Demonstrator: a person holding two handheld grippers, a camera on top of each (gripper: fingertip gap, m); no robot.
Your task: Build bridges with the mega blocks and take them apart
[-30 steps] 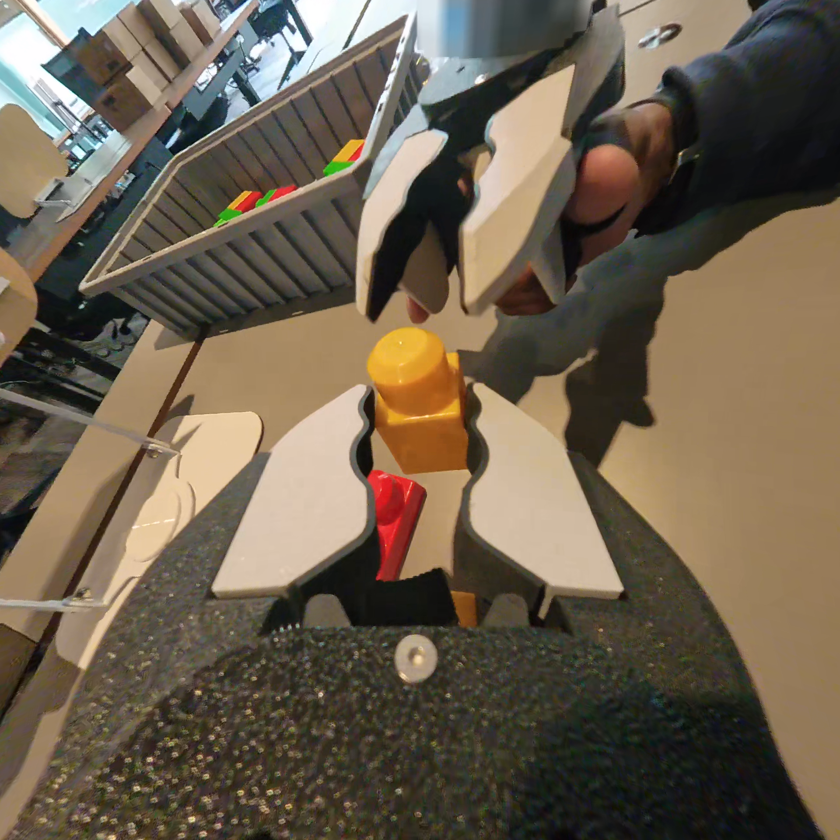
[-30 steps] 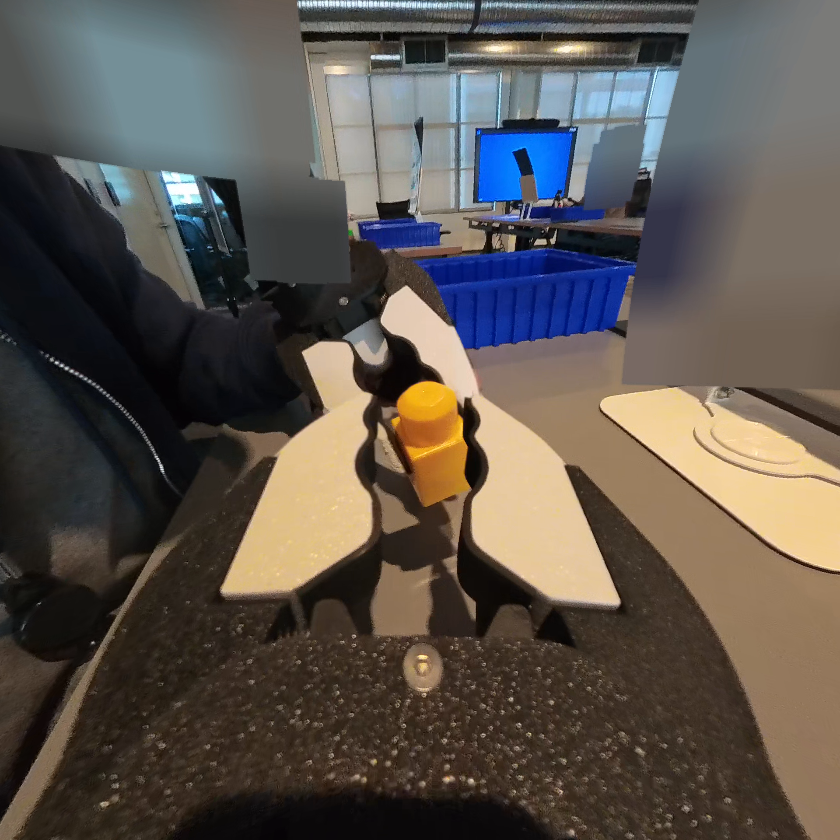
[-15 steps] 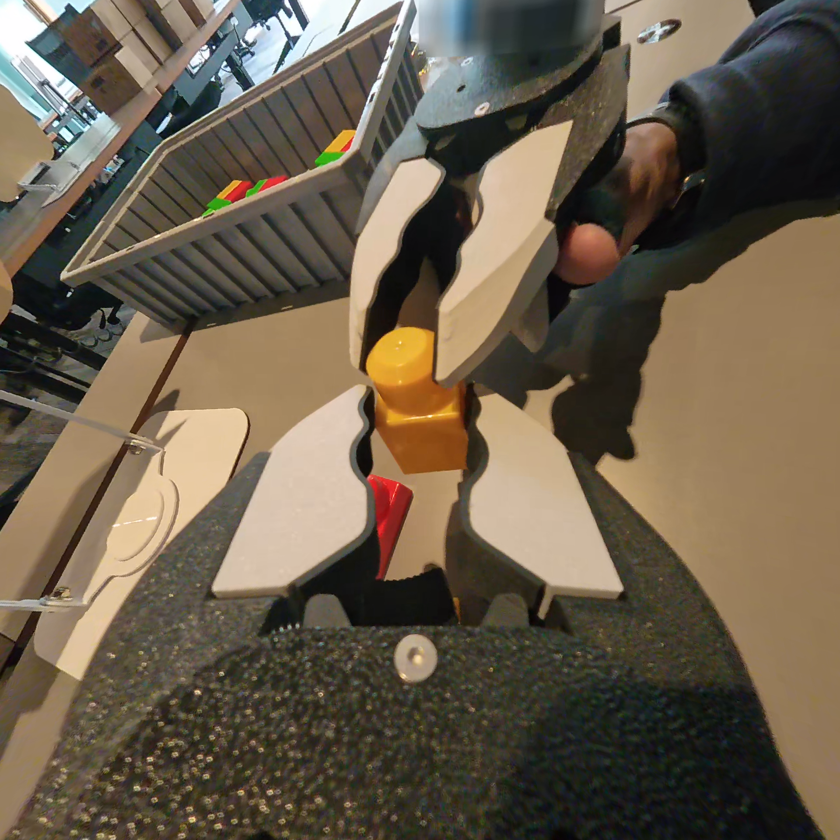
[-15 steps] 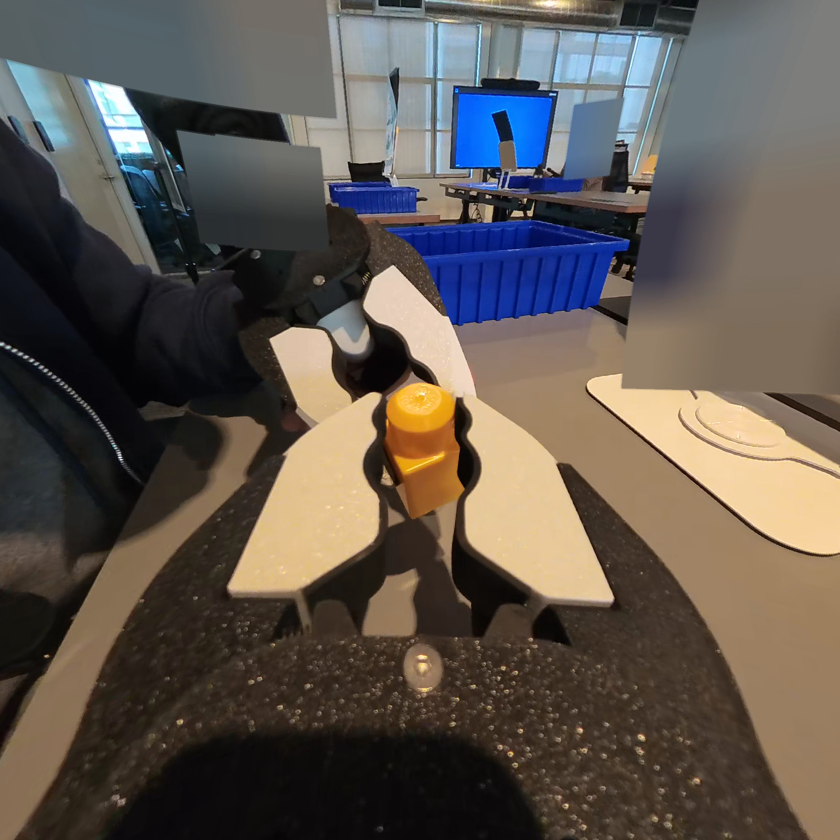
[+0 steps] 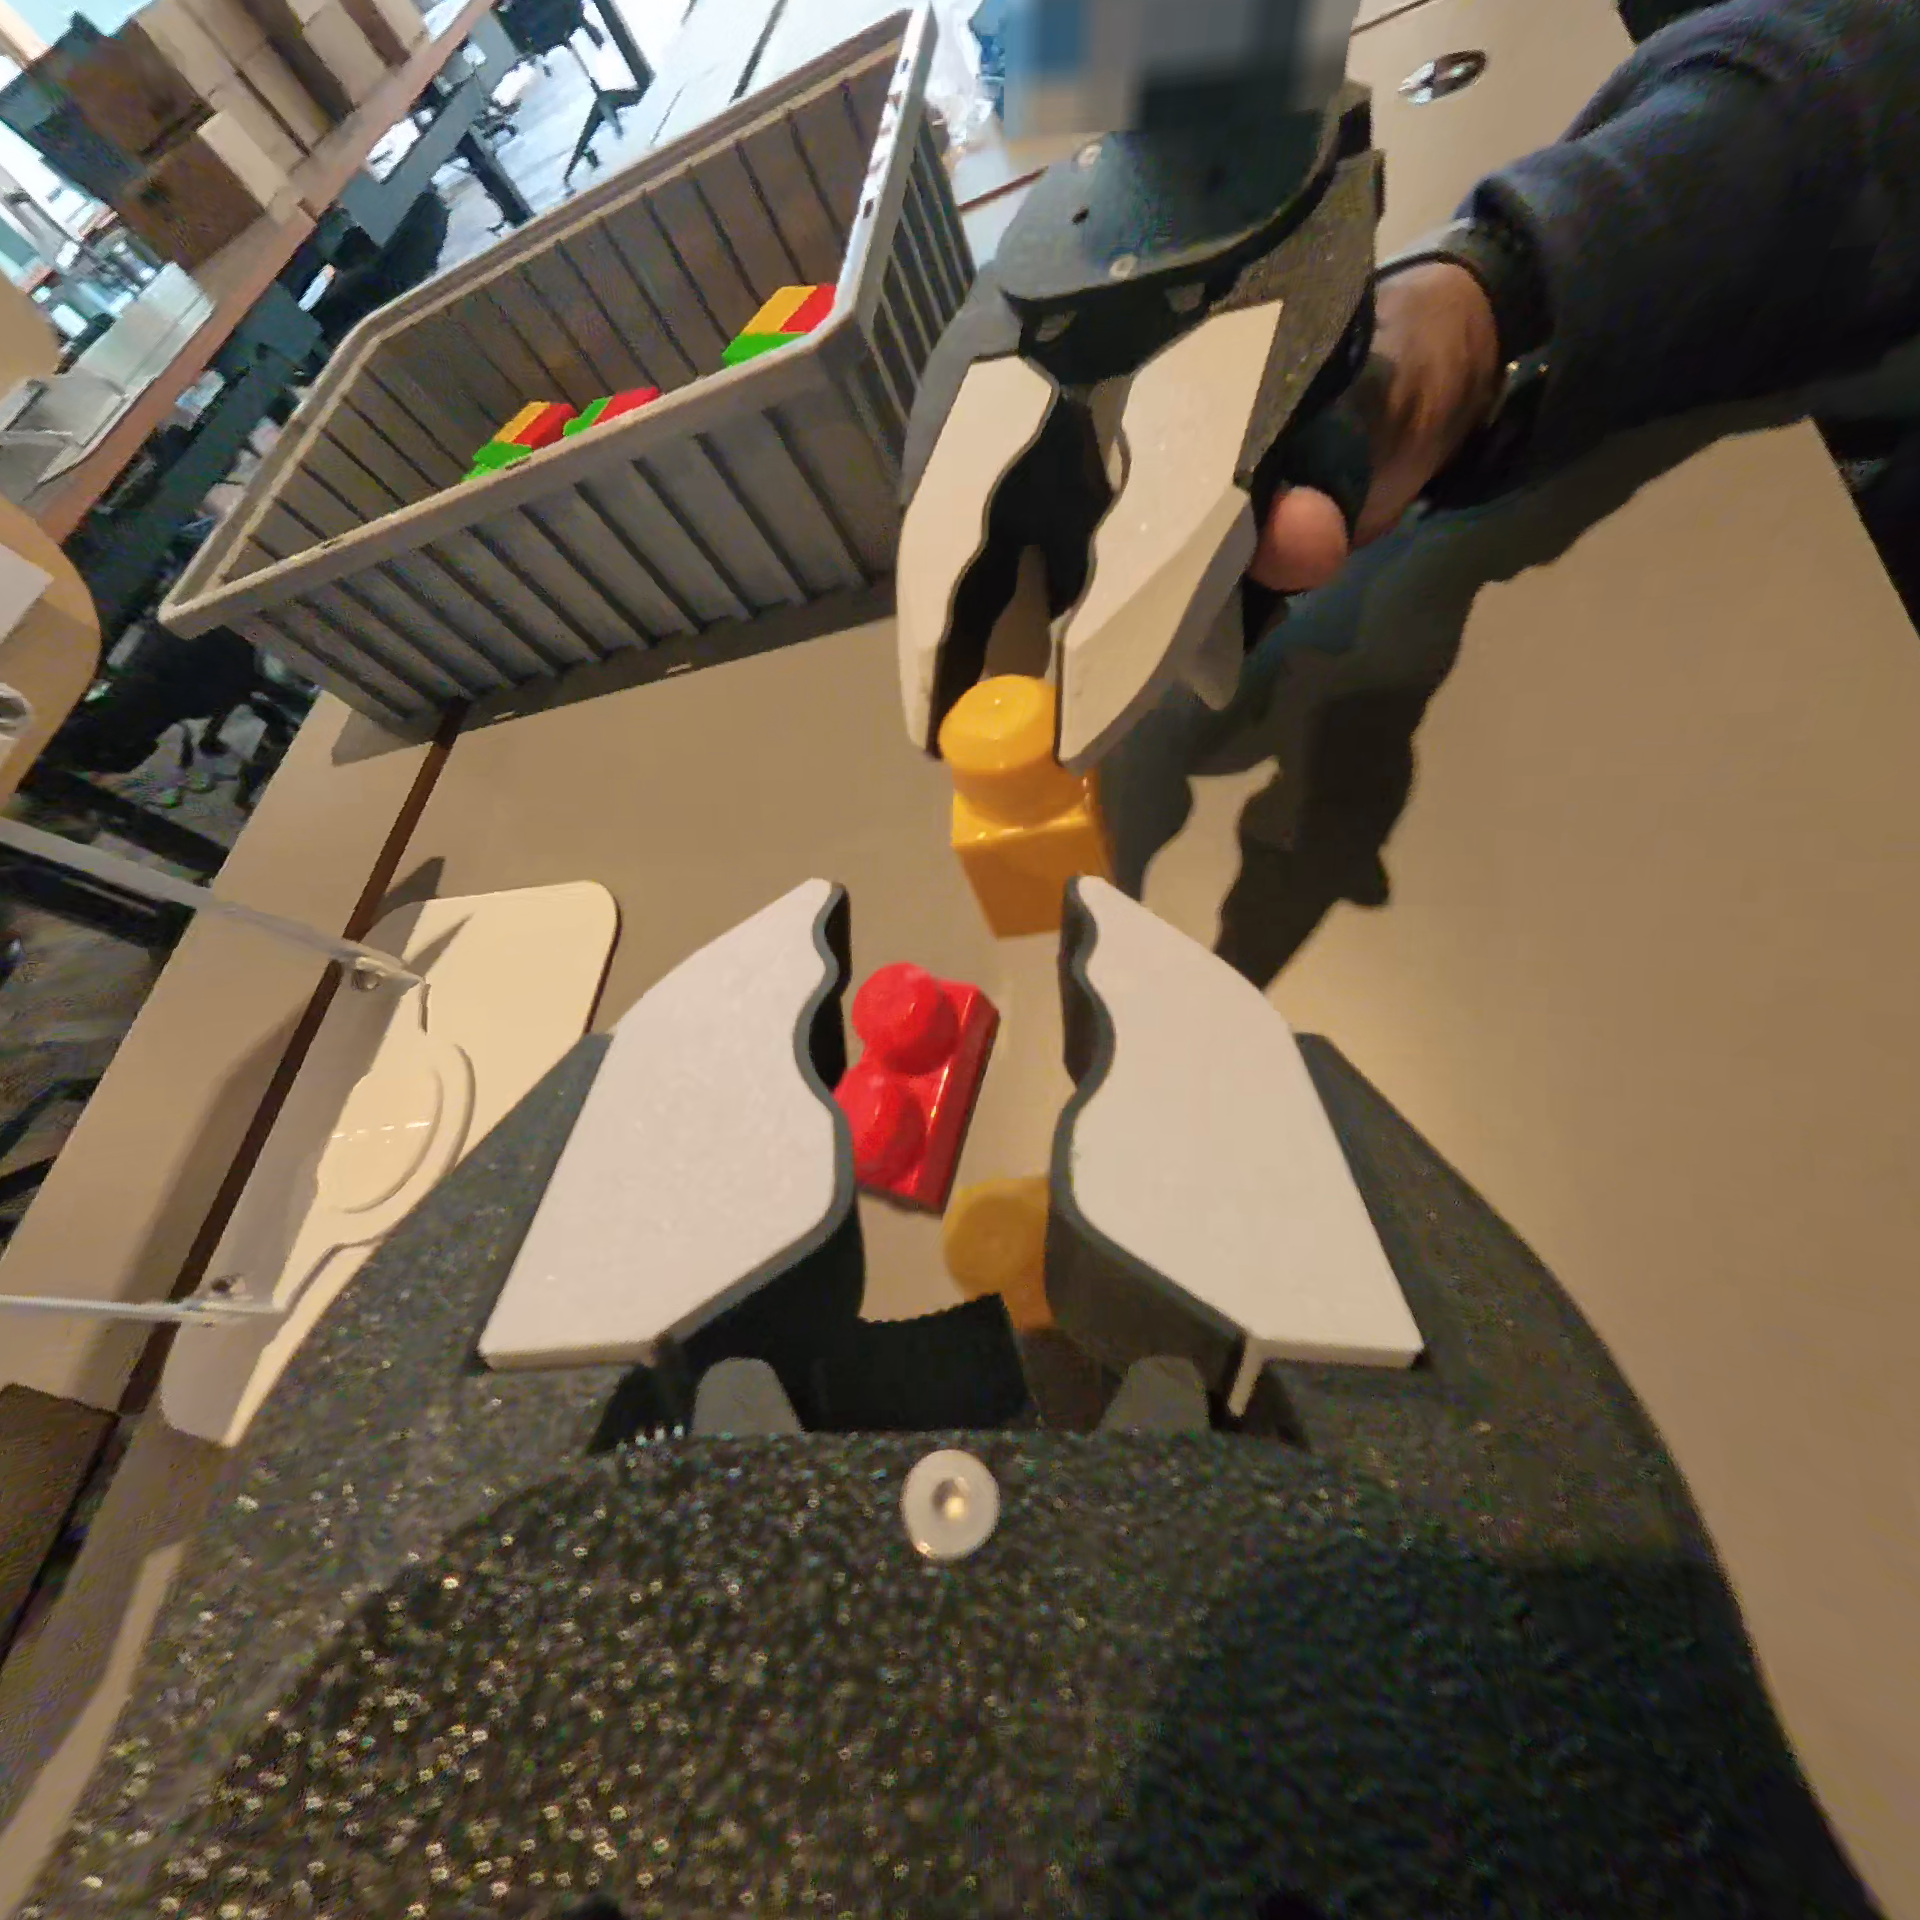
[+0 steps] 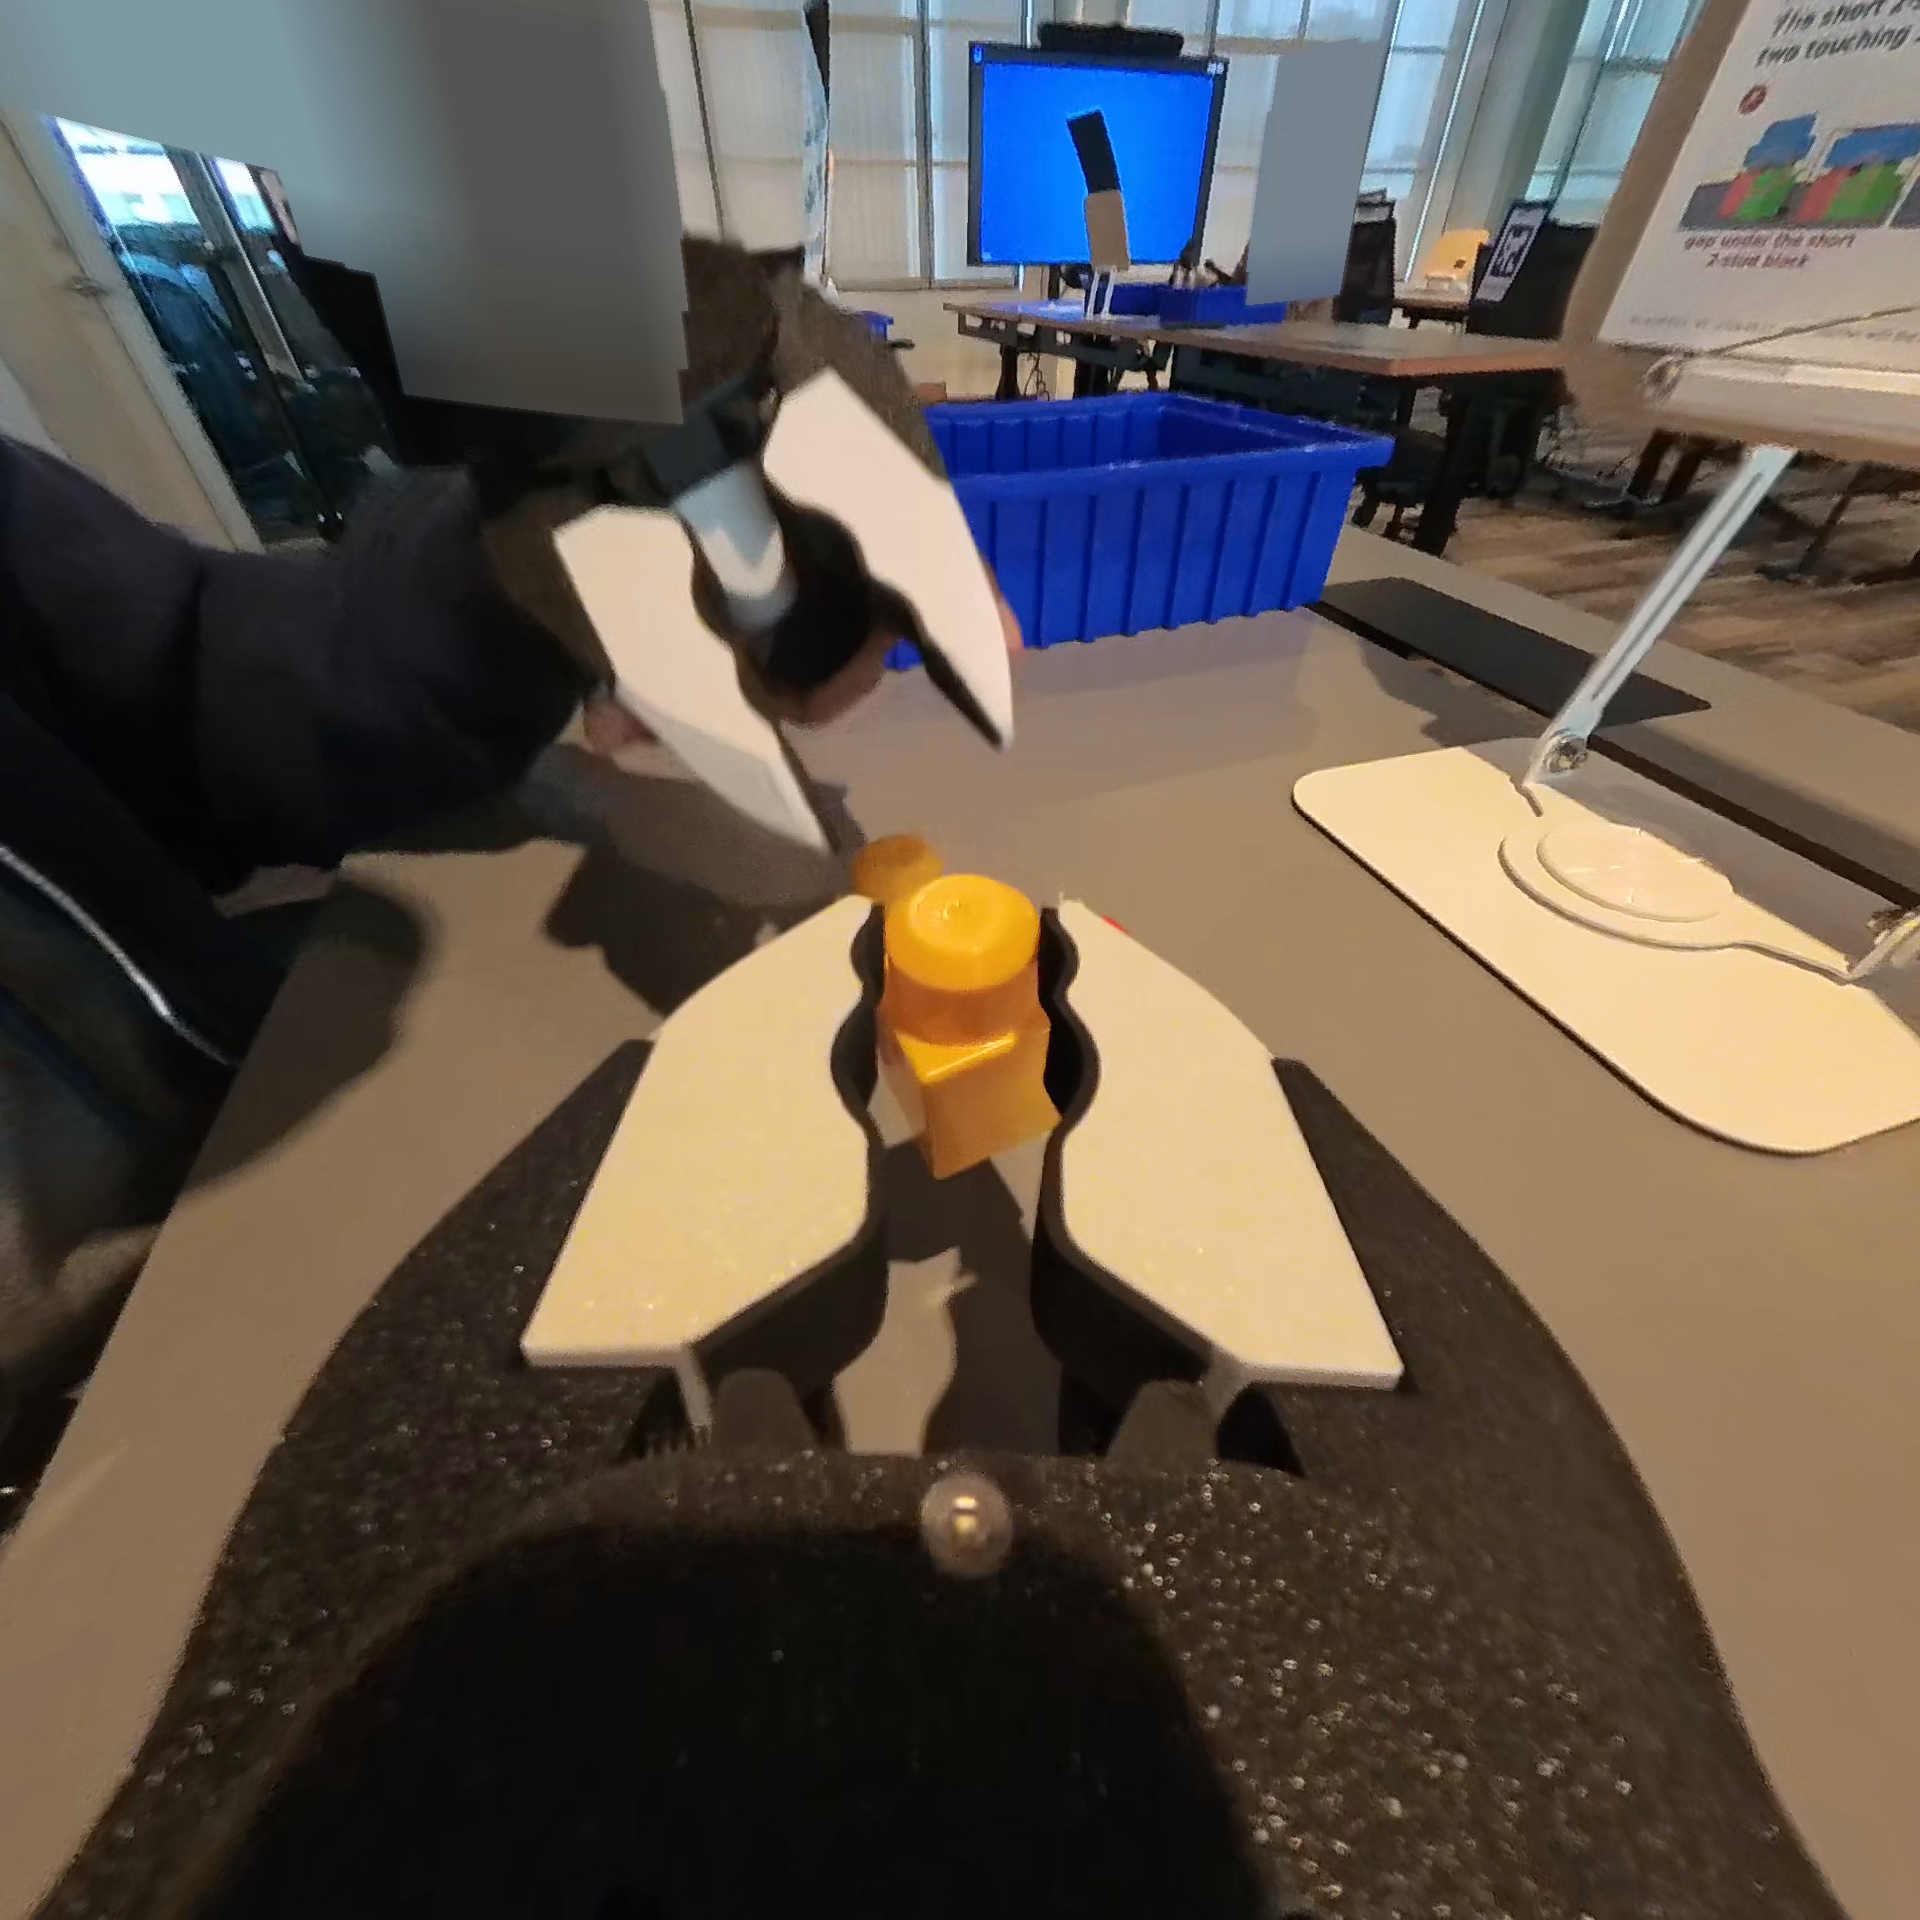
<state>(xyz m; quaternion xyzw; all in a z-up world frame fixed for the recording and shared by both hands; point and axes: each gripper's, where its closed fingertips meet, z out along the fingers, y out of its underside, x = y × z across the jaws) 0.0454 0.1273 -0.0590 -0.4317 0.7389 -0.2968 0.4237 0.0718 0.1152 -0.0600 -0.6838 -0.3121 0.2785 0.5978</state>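
- Above the grey table [image 5: 1558, 935], a yellow one-stud block [image 5: 1023, 821] is held off the surface by the right gripper [image 5: 997, 717], whose fingers are pinched on the stud.
- Seen from the right wrist view, that same block [image 6: 961, 1023] sits clamped between the fingers of the right gripper [image 6: 961, 925].
- Nearer than the held block, a red two-stud block [image 5: 914, 1091] lies loose on the table, with a second yellow block [image 5: 992, 1242] just beside it.
- Over these two blocks the left gripper [image 5: 951, 914] is spread wide and grips nothing.
- Beyond the held block, a grey ribbed bin [image 5: 582, 520] contains several joined red, yellow and green blocks [image 5: 530, 431].
- No bridge is standing on the table; the pieces are separate. Whether assembly is starting or dismantling is nearly complete cannot be determined.
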